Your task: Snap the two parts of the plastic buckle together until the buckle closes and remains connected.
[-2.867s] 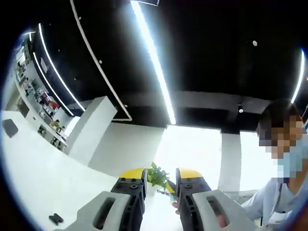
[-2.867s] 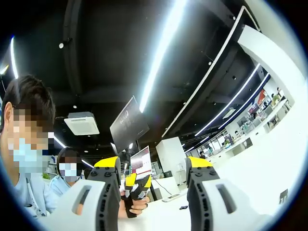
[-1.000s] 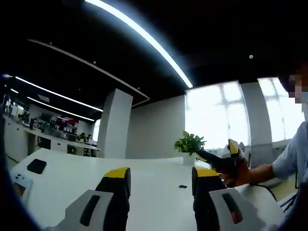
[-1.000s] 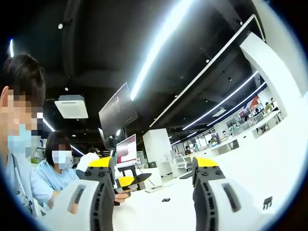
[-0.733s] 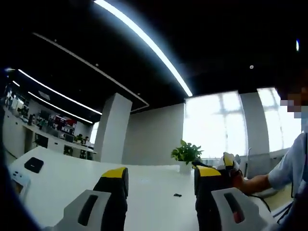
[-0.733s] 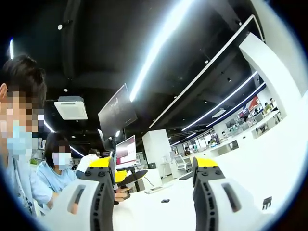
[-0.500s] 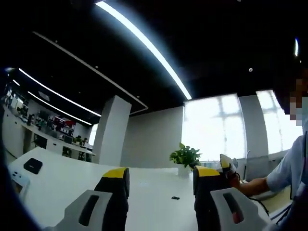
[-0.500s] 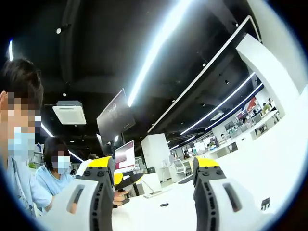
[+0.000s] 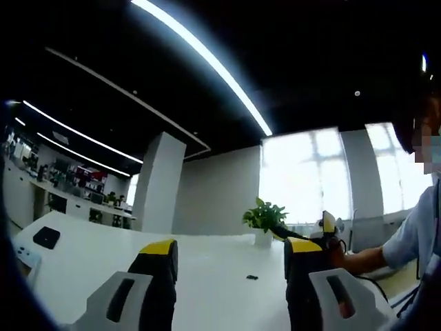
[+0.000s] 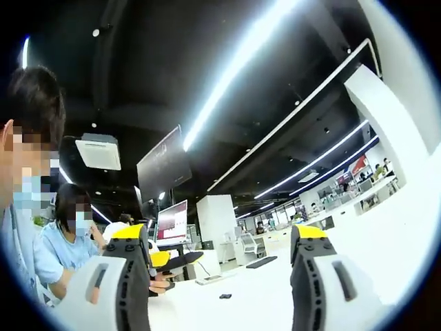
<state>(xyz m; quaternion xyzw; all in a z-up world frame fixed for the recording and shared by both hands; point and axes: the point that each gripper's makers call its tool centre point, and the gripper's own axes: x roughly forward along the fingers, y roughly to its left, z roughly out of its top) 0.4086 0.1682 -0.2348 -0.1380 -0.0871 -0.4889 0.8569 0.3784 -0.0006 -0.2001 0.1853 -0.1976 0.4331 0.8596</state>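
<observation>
Both grippers raised above a white tabletop [image 9: 207, 258], fingers spread and holding nothing.
The left gripper [image 9: 231, 276] and right gripper [image 10: 220, 279] frame one small dark buckle part [image 9: 252, 277] lying on the tabletop, well beyond the fingertips; a potted plant [image 9: 264, 219] stands behind it.

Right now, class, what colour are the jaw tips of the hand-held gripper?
Yellow, clearest in the left gripper view.

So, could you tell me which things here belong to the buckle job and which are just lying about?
Job: left gripper, right gripper, small dark piece (perhaps buckle, too small to tell).
Lying about: plant, black object, monitor.
</observation>
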